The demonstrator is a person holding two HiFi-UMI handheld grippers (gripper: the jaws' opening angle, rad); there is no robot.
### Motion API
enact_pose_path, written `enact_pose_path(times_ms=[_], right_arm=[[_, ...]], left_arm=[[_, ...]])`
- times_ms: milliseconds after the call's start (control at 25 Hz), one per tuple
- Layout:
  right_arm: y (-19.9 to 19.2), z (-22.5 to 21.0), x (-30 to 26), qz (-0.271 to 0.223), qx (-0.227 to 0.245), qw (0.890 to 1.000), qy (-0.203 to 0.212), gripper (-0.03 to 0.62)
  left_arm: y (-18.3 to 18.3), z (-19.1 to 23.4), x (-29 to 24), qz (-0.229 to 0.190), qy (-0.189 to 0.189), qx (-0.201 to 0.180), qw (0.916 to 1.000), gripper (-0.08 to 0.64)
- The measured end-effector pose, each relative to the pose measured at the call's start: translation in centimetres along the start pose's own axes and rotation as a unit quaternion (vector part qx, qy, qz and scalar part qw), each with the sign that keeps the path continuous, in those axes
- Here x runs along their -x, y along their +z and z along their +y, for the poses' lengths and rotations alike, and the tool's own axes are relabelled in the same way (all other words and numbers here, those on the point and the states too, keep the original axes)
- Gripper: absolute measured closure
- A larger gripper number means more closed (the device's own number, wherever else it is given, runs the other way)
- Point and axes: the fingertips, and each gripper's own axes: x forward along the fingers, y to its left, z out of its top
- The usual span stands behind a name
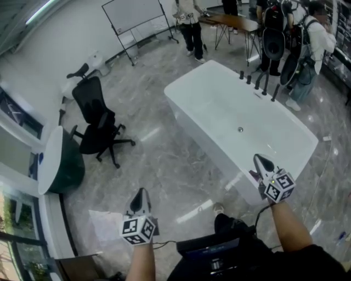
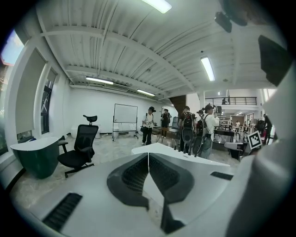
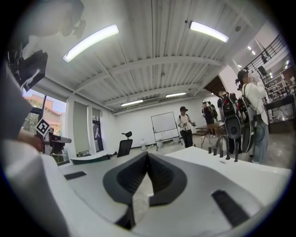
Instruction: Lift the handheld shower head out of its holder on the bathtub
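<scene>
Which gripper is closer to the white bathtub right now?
The right gripper: it sits at the near corner of the white bathtub, while the left gripper hangs over the floor, well off to the tub's side.

Centre-right of frame: white rectangular bathtub [image 1: 241, 118], dark metal tap fittings [image 1: 258, 83] on its far rim. Black swivel office chair [image 1: 98, 123] to its left; whiteboard on wheeled stand [image 1: 134, 16] top centre; people w/ backpacks [image 1: 274, 38] top right, behind tub.

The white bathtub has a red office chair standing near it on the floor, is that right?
Not quite. The office chair standing on the floor near the white bathtub is black, not red. The head view shows it.
</scene>
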Motion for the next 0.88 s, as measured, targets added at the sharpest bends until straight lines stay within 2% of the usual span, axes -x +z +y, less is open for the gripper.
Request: enact_pose_path(times_ms=[200, 360, 480, 560, 680, 880], right_arm=[[1.7, -4.2, -4.6, -0.021, -0.044, 0.999, 0.008, 0.584], [1.0, -7.3, -7.8, -0.013, -0.048, 0.999, 0.003, 0.584], [1.0, -9.5, -9.4, -0.019, -0.081, 0.997, -0.008, 0.584], [1.8, -10.2, -10.2, -0.025, -0.099, 0.995, -0.014, 0.584], [2.0, -11.0, -10.8, -0.025, -0.1, 0.994, -0.019, 0.584], [1.4, -14.2, -10.0, -0.028, -0.124, 0.99, -0.056, 0.584]], left_arm=[[2.9, -0.3, -6.2, -0.004, 0.005, -0.001, 1.0, 0.545], [3.1, -1.1, -10.2, -0.002, 0.002, -0.003, 1.0, 0.545], [3.1, -2.1, -12.4, 0.002, -0.005, 0.003, 1.0, 0.545], [3.2, -2.4, -13.6, 0.005, -0.01, 0.011, 0.9999, 0.545], [3.9, -2.5, -15.5, 0.004, -0.019, 0.011, 0.9998, 0.545], [5.2, -3.0, -18.8, -0.004, -0.038, 0.0, 0.9993, 0.545]])
